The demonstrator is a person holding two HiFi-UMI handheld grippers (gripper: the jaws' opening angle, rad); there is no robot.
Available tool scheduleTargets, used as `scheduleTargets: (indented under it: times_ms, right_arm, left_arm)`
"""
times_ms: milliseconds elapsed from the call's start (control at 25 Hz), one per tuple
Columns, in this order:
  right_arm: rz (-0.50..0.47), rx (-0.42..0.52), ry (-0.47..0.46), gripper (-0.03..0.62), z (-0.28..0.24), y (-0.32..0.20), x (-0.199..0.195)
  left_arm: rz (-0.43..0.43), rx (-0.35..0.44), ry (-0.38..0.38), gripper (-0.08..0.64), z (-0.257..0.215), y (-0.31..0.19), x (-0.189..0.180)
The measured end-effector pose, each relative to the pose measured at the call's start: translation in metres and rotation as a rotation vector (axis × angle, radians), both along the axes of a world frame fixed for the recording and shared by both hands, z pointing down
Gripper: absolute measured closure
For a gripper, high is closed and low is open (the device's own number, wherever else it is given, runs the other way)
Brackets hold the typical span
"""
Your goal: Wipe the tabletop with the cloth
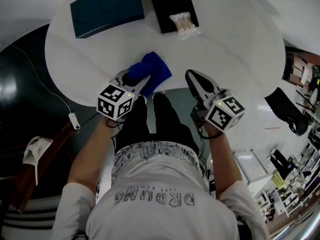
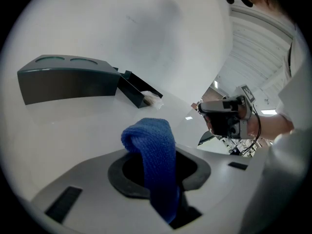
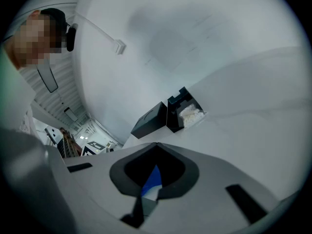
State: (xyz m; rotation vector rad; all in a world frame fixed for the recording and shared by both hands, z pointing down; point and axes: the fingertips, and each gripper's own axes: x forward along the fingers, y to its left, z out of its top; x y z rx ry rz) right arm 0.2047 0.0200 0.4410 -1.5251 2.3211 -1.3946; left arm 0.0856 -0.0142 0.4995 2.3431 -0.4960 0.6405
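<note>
A blue cloth [image 1: 154, 68] lies bunched on the round white table [image 1: 230, 49] near its front edge. My left gripper [image 1: 134, 80] is shut on the cloth's near end. In the left gripper view the cloth [image 2: 152, 145] rises between the jaws of the left gripper [image 2: 157, 172] and folds over forward. To the right, my right gripper [image 1: 193, 77] hangs over the table's edge, shut with nothing held. In the right gripper view the right gripper [image 3: 156, 147] shows its tips meeting, and a sliver of the blue cloth [image 3: 152, 180] shows through the gap behind them.
At the table's far side stand a dark teal box [image 1: 106, 8] and a black tray [image 1: 167, 4], with a clear packet of swabs [image 1: 184, 23] at the tray's near end. A cable with a white adapter [image 1: 74, 120] lies on the dark floor at left.
</note>
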Motion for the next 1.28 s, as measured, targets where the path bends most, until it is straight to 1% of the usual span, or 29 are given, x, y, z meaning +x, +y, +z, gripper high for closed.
scheduleTargets:
  times_ms: [280, 480, 560, 960, 1080, 1280]
  right_arm:
    - [-0.039, 0.026, 0.025, 0.584, -0.02, -0.015, -0.008]
    - [-0.06, 0.072, 0.038, 0.584, -0.044, -0.029, -0.014]
    - [-0.061, 0.098, 0.03, 0.583, -0.052, -0.037, -0.018]
    - [-0.117, 0.184, 0.043, 0.583, -0.092, -0.07, -0.052]
    - [-0.131, 0.195, 0.061, 0.584, -0.104, -0.079, -0.062]
    - [-0.144, 0.24, 0.068, 0.583, -0.123, -0.093, -0.077]
  left_arm:
    - [-0.031, 0.061, 0.077, 0.44, -0.041, -0.019, -0.01]
    - [-0.065, 0.109, 0.11, 0.44, -0.073, -0.033, -0.019]
    - [-0.081, 0.13, 0.126, 0.44, -0.086, -0.039, -0.024]
    - [-0.148, 0.245, 0.194, 0.44, -0.152, -0.071, -0.055]
    - [-0.164, 0.269, 0.212, 0.44, -0.167, -0.079, -0.067]
    - [-0.191, 0.298, 0.239, 0.44, -0.188, -0.089, -0.083]
